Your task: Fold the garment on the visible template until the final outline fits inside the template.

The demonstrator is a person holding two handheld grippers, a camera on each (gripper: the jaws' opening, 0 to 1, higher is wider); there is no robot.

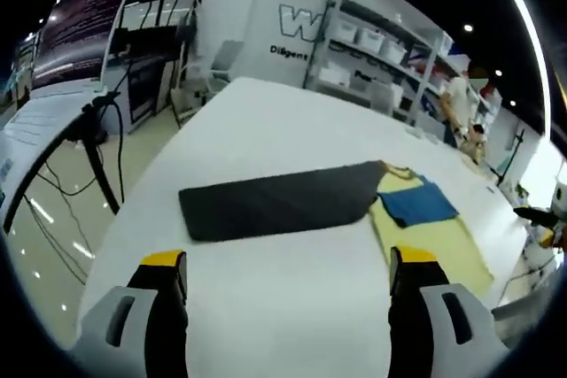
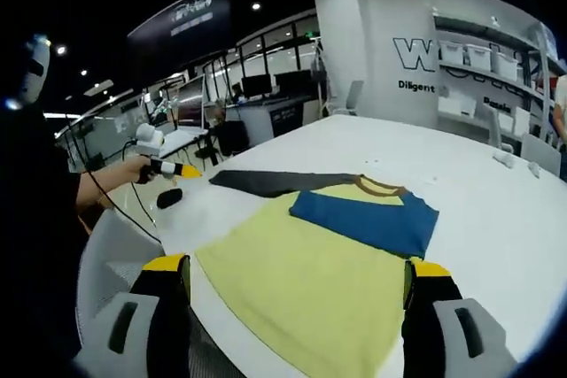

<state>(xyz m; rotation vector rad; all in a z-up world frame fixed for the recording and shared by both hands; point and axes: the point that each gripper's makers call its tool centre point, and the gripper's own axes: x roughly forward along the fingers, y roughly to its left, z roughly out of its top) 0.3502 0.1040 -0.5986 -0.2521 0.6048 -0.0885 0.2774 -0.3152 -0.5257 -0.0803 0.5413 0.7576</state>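
Yellow-and-blue garment (image 2: 328,263) lies on the white surface (image 1: 266,112) beside a dark template (image 1: 275,201); shelving (image 1: 381,50) behind, contents perhaps bins. Both grippers' (image 1: 288,276) (image 2: 288,281) jaws gape, empty.

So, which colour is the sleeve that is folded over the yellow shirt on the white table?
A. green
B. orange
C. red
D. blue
D: in the right gripper view the blue sleeve lies folded across the yellow shirt, next to the black template on the white table.
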